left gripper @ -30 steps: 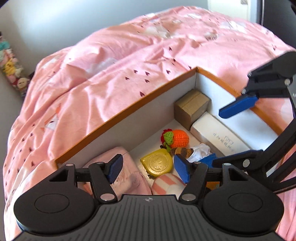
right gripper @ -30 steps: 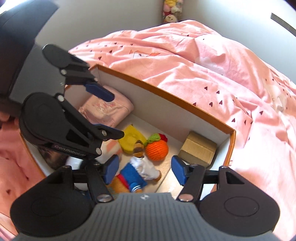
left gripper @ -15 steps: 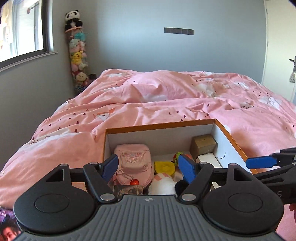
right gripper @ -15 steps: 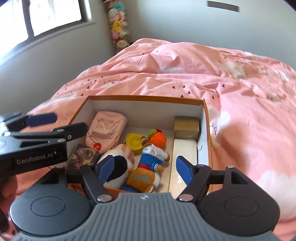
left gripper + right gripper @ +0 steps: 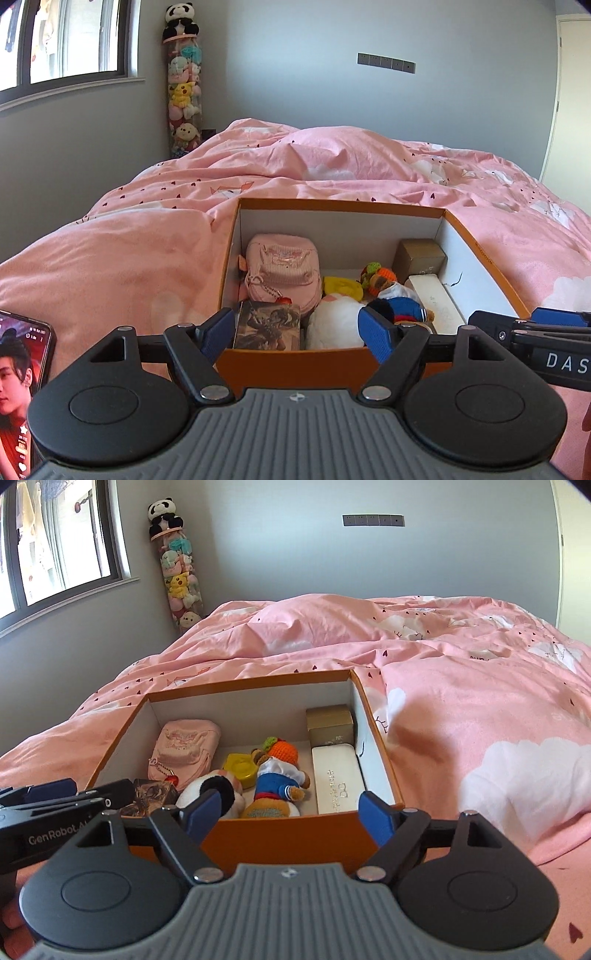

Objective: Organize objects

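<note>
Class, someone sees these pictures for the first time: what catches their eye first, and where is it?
First the orange box on the pink bedspread, crammed with a pink pouch, a crocheted orange toy and a white glasses case. Then the two open grippers, left and right, at its near edge.
</note>
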A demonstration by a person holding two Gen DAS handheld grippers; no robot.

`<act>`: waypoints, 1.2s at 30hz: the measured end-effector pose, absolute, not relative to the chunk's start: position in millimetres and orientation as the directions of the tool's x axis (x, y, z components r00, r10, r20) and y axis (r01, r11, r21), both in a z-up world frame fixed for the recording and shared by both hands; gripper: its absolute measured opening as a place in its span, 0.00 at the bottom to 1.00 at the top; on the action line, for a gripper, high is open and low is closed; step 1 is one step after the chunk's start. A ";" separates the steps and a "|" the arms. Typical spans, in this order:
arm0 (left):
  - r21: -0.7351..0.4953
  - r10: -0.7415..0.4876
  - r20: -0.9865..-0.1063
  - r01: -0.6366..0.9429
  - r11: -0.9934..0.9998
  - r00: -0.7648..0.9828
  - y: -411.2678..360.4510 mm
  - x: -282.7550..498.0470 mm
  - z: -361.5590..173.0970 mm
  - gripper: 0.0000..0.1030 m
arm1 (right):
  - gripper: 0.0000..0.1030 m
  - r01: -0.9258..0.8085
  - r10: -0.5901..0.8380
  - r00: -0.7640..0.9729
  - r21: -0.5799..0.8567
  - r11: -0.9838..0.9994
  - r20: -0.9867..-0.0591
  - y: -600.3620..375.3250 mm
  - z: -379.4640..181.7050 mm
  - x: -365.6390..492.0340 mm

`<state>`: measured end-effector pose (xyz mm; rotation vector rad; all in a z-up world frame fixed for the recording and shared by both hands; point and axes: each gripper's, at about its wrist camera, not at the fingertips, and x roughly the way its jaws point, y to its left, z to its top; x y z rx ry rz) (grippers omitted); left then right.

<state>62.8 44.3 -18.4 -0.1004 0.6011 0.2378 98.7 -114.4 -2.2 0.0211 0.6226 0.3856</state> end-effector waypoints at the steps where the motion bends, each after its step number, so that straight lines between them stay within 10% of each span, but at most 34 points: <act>1: -0.020 0.195 -0.575 -0.252 0.967 0.794 44.0 62.7 -19.9 0.86 | 0.80 -0.347 0.356 0.739 0.130 0.929 -0.571 -112.7 -5.5 99.4; 36: 0.001 0.204 -0.600 -0.254 0.967 0.774 41.6 59.9 -23.9 0.86 | 0.83 -0.351 0.359 0.729 0.133 0.927 -0.583 -109.9 -18.1 100.0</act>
